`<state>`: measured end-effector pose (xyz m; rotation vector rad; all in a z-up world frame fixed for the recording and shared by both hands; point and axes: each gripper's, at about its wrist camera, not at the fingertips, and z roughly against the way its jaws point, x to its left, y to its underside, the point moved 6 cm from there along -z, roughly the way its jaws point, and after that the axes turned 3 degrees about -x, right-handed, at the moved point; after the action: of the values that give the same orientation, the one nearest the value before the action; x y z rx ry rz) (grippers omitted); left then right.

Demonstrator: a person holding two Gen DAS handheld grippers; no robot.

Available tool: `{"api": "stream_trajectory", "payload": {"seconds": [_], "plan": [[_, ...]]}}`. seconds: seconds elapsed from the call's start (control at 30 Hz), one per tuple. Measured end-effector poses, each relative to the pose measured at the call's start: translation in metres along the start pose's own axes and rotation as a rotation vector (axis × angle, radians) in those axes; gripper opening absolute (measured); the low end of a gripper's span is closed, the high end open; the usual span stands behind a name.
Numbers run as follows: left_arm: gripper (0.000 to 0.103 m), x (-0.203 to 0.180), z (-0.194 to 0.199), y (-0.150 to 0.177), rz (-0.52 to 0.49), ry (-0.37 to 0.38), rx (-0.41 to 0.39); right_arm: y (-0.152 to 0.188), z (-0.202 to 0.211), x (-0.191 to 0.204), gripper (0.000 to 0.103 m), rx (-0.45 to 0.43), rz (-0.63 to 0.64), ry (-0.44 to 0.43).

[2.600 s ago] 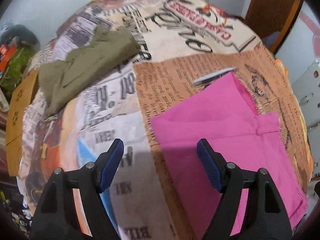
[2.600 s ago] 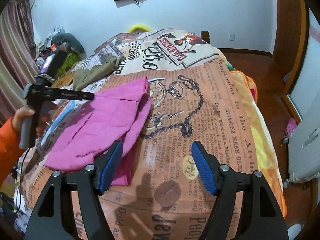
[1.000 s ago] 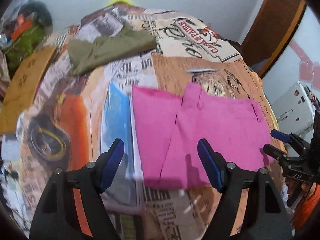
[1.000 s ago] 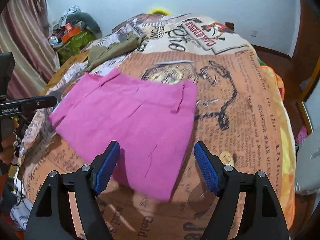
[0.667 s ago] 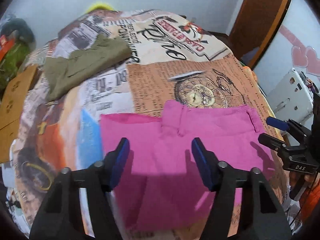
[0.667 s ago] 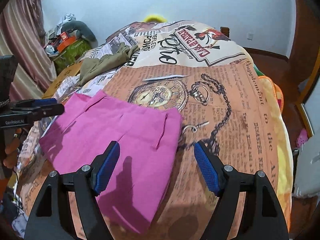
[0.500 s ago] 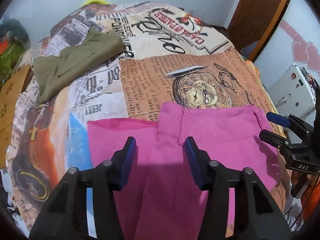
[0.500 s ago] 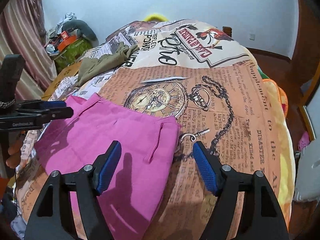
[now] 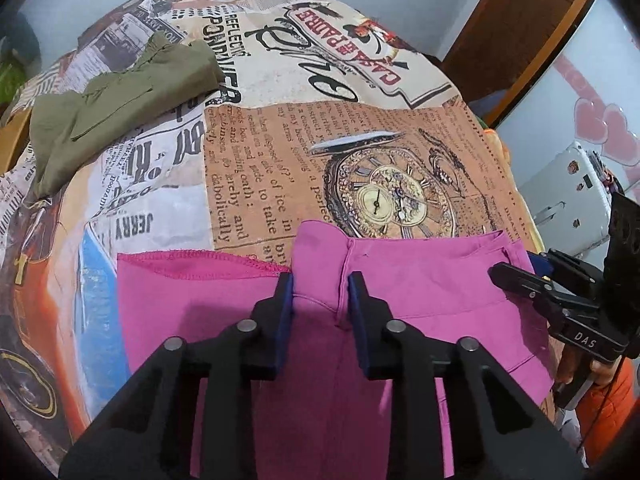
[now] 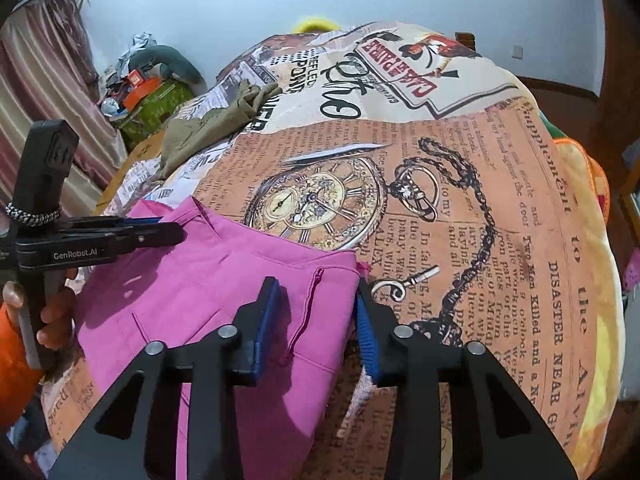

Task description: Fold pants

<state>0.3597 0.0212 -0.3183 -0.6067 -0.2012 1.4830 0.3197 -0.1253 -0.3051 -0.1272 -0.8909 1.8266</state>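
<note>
Newsprint-patterned bedding covers the bed (image 9: pixel 248 168), and one pair of pink pants (image 9: pixel 420 280) lies flat along its near edge, smooth, with a stitched hem and a seam showing. One olive garment (image 9: pixel 112 104) sits crumpled further back. Two claws work the pants: the left claw (image 9: pixel 320 292) and the right claw (image 10: pixel 318 304) have both just been closing, each with pink fabric bunched between its pads.

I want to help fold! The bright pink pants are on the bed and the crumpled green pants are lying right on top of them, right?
Not quite. The crumpled olive-green pants lie apart from the bright pink pants, farther up the newspaper-print bedspread, with bare cover between them. The left wrist view shows the gap. The pink pants are indeed on the bed.
</note>
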Motion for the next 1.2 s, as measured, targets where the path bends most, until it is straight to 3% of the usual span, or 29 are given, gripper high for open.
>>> {"api": "stream_trajectory", "payload": {"seconds": [0.27,0.67,0.93,1.2], "plan": [[0.018,-0.006,0.028,-0.001,0.021,-0.013,-0.080,-0.007,0.007,0.006,0.016,-0.024,0.013,0.020],[0.018,0.005,0.080,0.009,0.109,-0.034,-0.159,-0.030,0.023,0.041,0.013,-0.113,0.108,-0.034],[0.018,0.037,0.065,0.029,0.192,-0.083,-0.102,-0.033,-0.019,0.054,0.013,0.010,0.145,-0.081],[0.022,0.053,0.044,0.035,0.208,-0.094,-0.050,-0.024,-0.046,0.055,0.014,0.107,0.204,-0.024]]}}
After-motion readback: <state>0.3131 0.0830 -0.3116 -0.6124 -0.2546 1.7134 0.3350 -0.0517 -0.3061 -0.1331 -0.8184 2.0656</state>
